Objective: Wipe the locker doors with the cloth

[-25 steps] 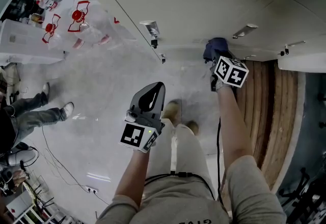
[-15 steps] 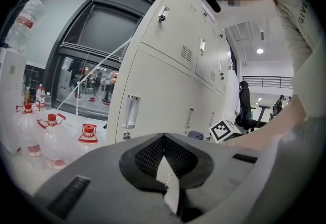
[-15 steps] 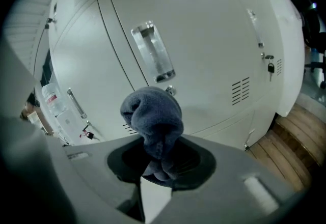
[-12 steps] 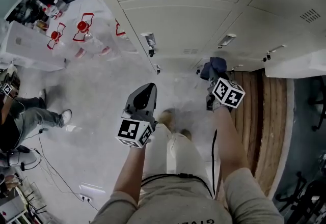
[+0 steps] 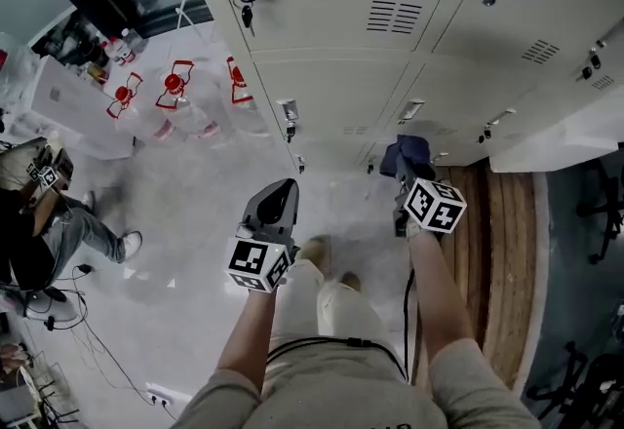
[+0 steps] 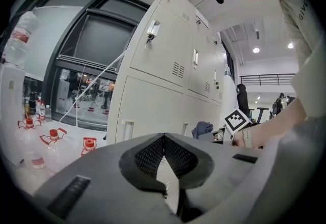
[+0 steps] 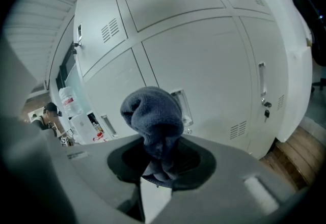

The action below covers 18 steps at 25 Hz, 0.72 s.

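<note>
A bank of pale grey locker doors fills the top of the head view, with vents and handles. My right gripper is shut on a bunched dark blue cloth, held just in front of a lower locker door. In the right gripper view the cloth sticks up from the shut jaws, near a door handle. My left gripper hangs over the floor, left of the lockers, jaws shut and empty; in its own view the gripper faces the locker row.
Clear water bottles with red caps stand on the floor at the left by a white box. A seated person's legs and cables lie at far left. A wooden platform runs along the right, beside the lockers.
The view has tilted up, showing more of the upper locker doors. Both grippers have stayed in roughly the same pose, the right one still near the lower door with the cloth.
</note>
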Available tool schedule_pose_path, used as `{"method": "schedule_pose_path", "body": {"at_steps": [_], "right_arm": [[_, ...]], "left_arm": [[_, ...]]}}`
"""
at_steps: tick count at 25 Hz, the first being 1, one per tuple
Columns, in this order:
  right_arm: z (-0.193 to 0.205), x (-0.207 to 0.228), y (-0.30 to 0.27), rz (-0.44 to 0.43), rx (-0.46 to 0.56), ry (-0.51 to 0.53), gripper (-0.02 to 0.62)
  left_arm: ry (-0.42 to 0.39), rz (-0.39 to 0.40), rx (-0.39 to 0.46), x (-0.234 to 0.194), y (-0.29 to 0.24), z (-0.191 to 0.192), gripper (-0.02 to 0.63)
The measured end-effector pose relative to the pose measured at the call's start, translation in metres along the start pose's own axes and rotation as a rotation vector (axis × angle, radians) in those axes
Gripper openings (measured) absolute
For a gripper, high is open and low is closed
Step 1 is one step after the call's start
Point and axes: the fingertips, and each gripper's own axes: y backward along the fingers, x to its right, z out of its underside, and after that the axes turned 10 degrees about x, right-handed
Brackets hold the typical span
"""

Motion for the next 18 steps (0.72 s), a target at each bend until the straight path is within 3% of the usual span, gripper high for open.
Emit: {"method": "schedule_pose_path", "body": {"at_steps": [10,18], "right_arm": [[-0.052,-0.057,0.035,-0.129,0.044,0.131,0.101],[-0.103,-0.107,0.071,-0.244,0.136,0.26,0.101]], "left_arm": [[-0.01,0.013,0.036,0.011,0.001,-0.052,-0.002],[-0.037,0.021,0.055,0.014,0.007,-0.089,-0.002]]}}
